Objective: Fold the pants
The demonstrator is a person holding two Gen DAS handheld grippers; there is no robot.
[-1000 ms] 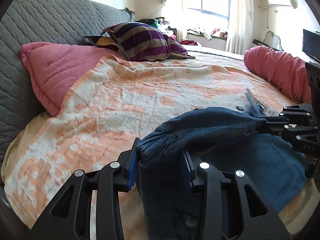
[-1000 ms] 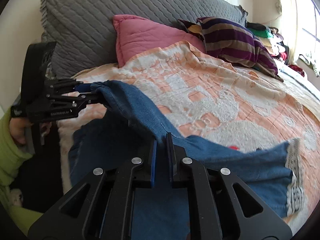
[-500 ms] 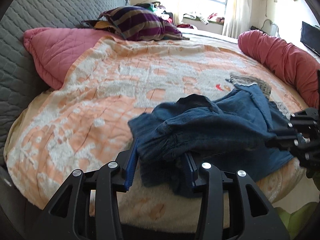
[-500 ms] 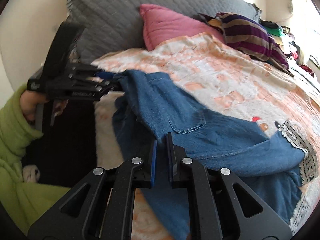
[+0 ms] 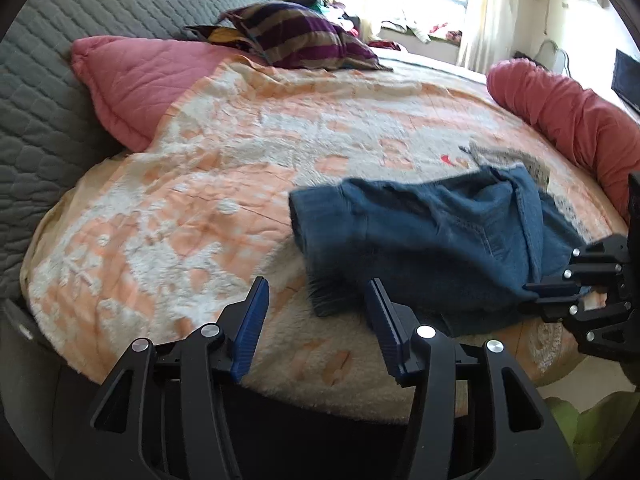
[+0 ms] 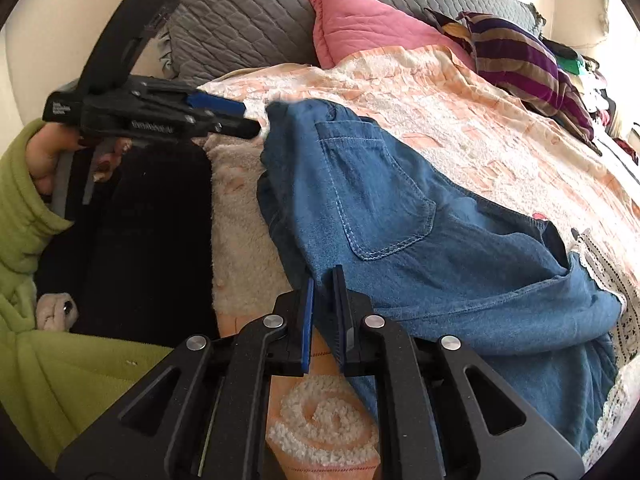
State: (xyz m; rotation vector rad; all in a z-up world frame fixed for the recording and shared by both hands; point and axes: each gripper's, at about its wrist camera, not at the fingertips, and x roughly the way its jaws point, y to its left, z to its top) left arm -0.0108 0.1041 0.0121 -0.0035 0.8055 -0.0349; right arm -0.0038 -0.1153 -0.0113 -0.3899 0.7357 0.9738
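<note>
While the fold settles: the pants [image 5: 436,236] lie doubled over near the front edge of the bed, on the peach-and-white blanket [image 5: 208,184], waistband end toward the left gripper and lace-trimmed cuffs toward the far right.

Left gripper [image 5: 316,312]: its jaws have just been opening and now stand spread; the waistband corner lies just ahead of the gap, and neither blue pad presses on it. I judge this as a release, so that the corner drops flat where it was carried.

Right gripper [image 6: 322,292]: its pads are pressed together on a thin fold of denim at the near edge of the pants. That pinch likely keeps this edge from sliding while the other side is let go.

Pants, upper layer: a back pocket [image 6: 372,192] faces up, so the seat side is on top, and the cloth is bunched and wrinkled, not yet smooth.

Person: a hand [image 6: 52,156] in a green sleeve grips the left gripper's handle, standing at the bed's edge.

Pillows: a pink pillow [image 5: 136,80] and a striped pillow [image 5: 300,40] sit well apart from the pants, leaving bare blanket for the next fold.

Step in hand: one fold looks laid down; smoothing and a further fold probably remain.
</note>
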